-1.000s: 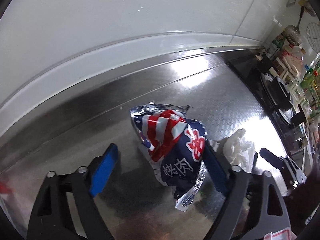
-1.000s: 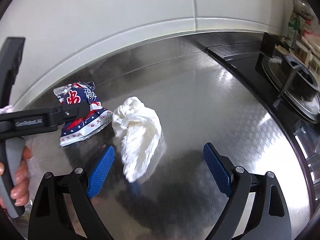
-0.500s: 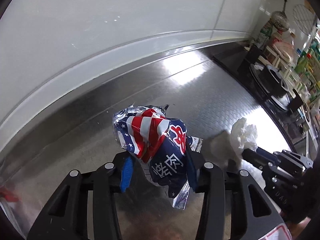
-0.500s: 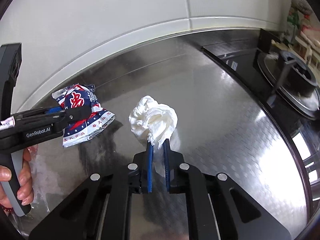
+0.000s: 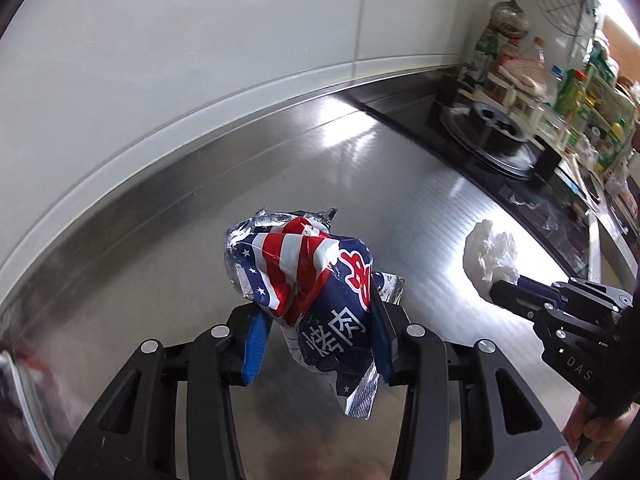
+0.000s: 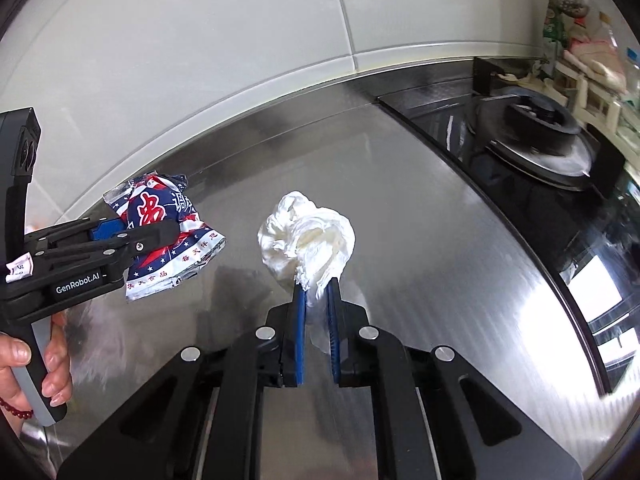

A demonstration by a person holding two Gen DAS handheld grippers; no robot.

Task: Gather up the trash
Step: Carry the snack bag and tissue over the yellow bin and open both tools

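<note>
Both grippers gripping trash above steel counter [image 5: 420, 200].
L gripper [image 5: 318, 336] is clamping crumpled snack wrapper [image 5: 316, 280]; R gripper [image 6: 316, 304] is pinching white tissue wad [image 6: 308, 236], both lifted w/ stove [image 6: 536, 136] behind.

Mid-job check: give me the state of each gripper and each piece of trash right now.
left gripper: shut on the snack wrapper.
right gripper: shut on the tissue.
snack wrapper: crumpled, torn open, clamped between the blue pads.
tissue: wadded up, pinched at its lower end.

Steel counter [image 6: 420, 216], white tiled wall [image 6: 200, 40], gas hob [image 6: 536, 136] at right.
</note>
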